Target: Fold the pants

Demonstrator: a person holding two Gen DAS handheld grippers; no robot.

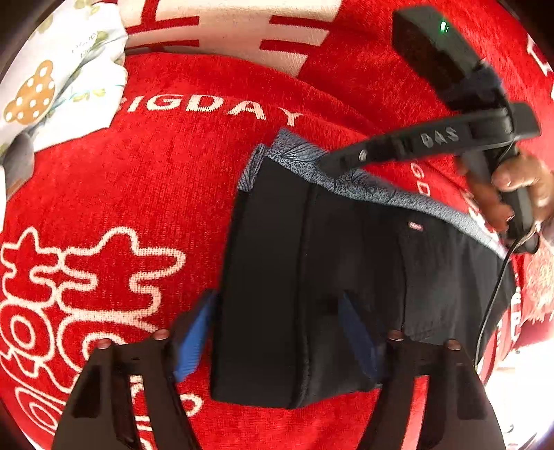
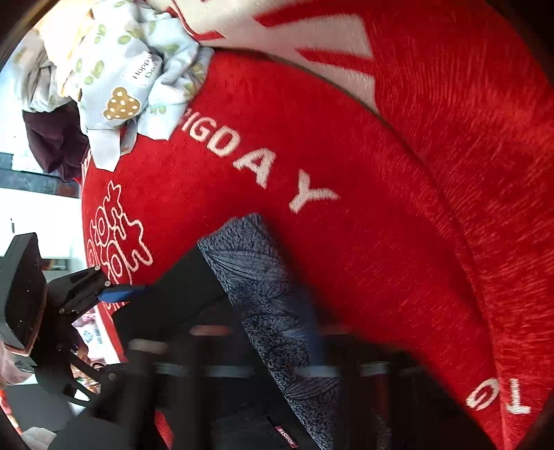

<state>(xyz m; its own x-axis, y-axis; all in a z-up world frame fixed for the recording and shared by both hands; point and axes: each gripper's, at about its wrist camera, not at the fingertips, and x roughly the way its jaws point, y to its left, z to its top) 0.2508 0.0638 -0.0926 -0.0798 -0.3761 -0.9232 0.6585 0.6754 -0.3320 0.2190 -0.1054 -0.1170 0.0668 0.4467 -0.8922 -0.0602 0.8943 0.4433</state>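
Observation:
Black pants (image 1: pixel 311 277) with a grey speckled waistband (image 1: pixel 367 187) lie folded on a red cover. My left gripper (image 1: pixel 277 325) is open, its blue-padded fingers (image 1: pixel 194 342) straddling the near edge of the folded pants. The right gripper (image 1: pixel 332 166) reaches in from the right, its tip on the waistband. In the right wrist view the waistband (image 2: pixel 277 311) runs between that gripper's blurred fingers; I cannot tell whether they are shut on it. The left gripper (image 2: pixel 114 294) shows there at the left edge of the pants (image 2: pixel 180 297).
The red cover (image 1: pixel 138 180) with white lettering spans the whole surface. A light floral cloth pile (image 1: pixel 65 69) lies at the far left; it also shows in the right wrist view (image 2: pixel 128 62), beside a dark maroon garment (image 2: pixel 55 142). A red and white cushion (image 1: pixel 242 27) stands behind.

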